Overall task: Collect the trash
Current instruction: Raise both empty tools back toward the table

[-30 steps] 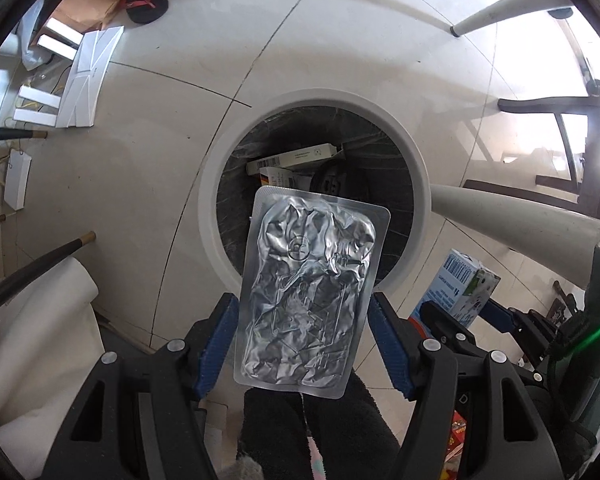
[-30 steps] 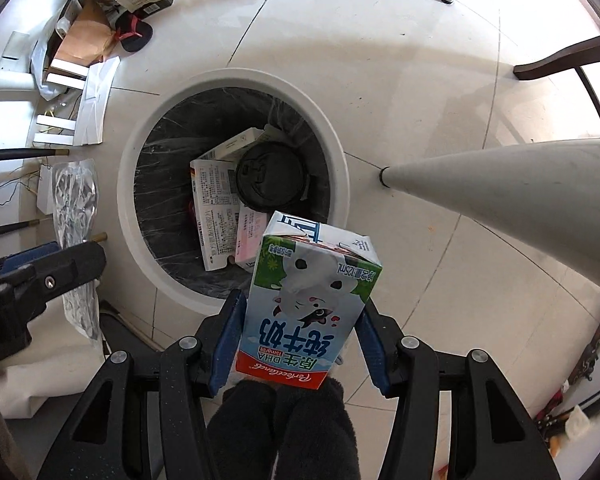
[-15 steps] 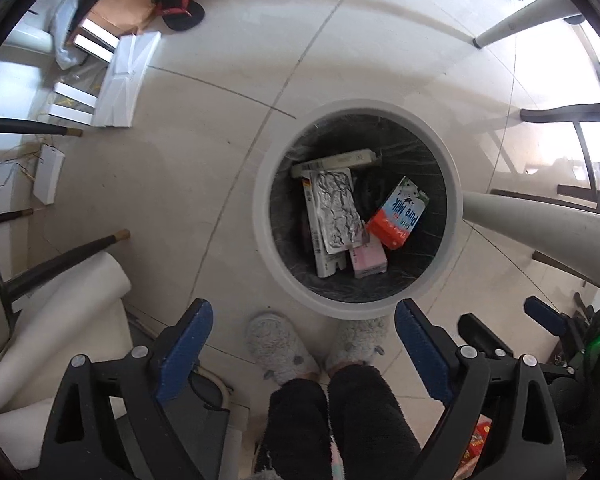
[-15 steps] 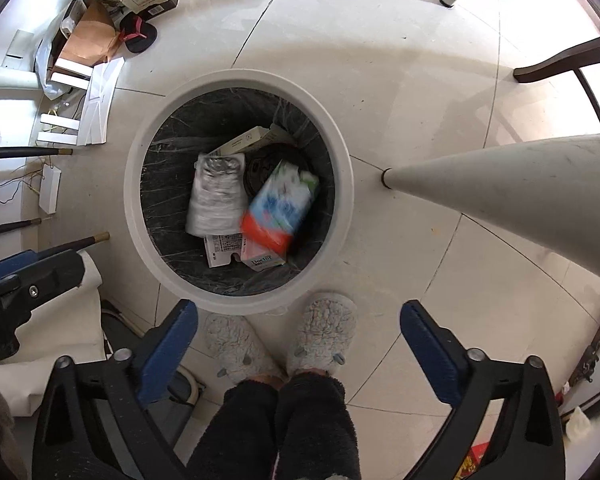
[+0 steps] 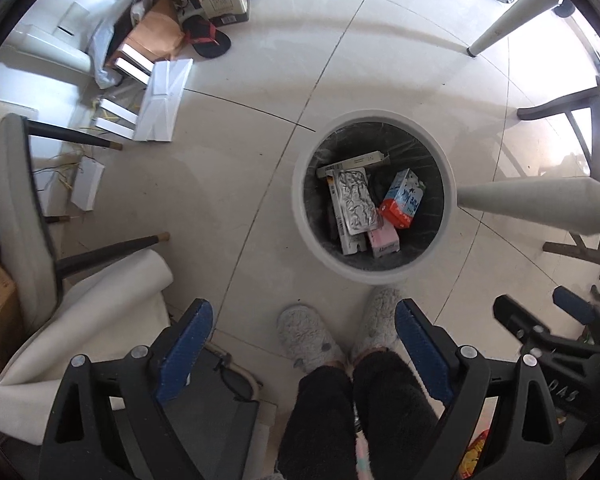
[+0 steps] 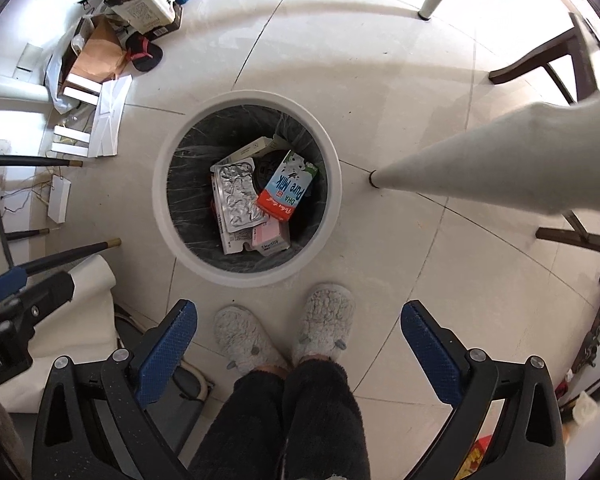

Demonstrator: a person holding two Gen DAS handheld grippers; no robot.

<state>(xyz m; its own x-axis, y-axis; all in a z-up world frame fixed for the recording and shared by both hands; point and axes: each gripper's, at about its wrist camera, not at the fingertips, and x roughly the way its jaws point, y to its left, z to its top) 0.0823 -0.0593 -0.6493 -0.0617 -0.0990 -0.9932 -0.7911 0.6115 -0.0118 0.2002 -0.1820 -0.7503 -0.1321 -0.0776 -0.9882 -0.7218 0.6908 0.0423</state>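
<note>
left wrist view: the left gripper (image 5: 302,340) hangs high over a pale tiled floor (image 5: 228,184) with its 2 blue-padded jaws spread wide and nothing between them. below and ahead stands a round white trash bin (image 5: 298,200) lined with a dark bag. inside it lie a crinkled silver foil pack (image 5: 358,200), a red, white and blue milk carton (image 5: 404,198) just to its right, a pink box (image 5: 384,242) at the near side, and a long white box (image 5: 354,160) at the far side. the foil pack rests on top of another white printed carton. 2 grey fuzzy slippers (image 5: 306,338) and dark trouser legs show between the jaws, close to the bin's near rim. a white table leg (image 5: 532,204) slants in from the right. at far left are a chair with black legs (image 5: 96,254) and a pile of cardboard and paper (image 5: 156,64). part of the other tool shows at the right edge.

right wrist view: the right gripper (image 6: 298,334) also hovers above the bin (image 6: 162,216), jaws parted wide and empty. the milk carton (image 6: 288,186) lies tilted in the bin, overlapping a black round lid and touching the foil pack (image 6: 238,196) on its left; the pink box (image 6: 270,238) sits under both at the near side. the slippers (image 6: 326,322) stand just short of the rim. the table leg (image 6: 480,164) reaches the floor right of the bin.
</note>
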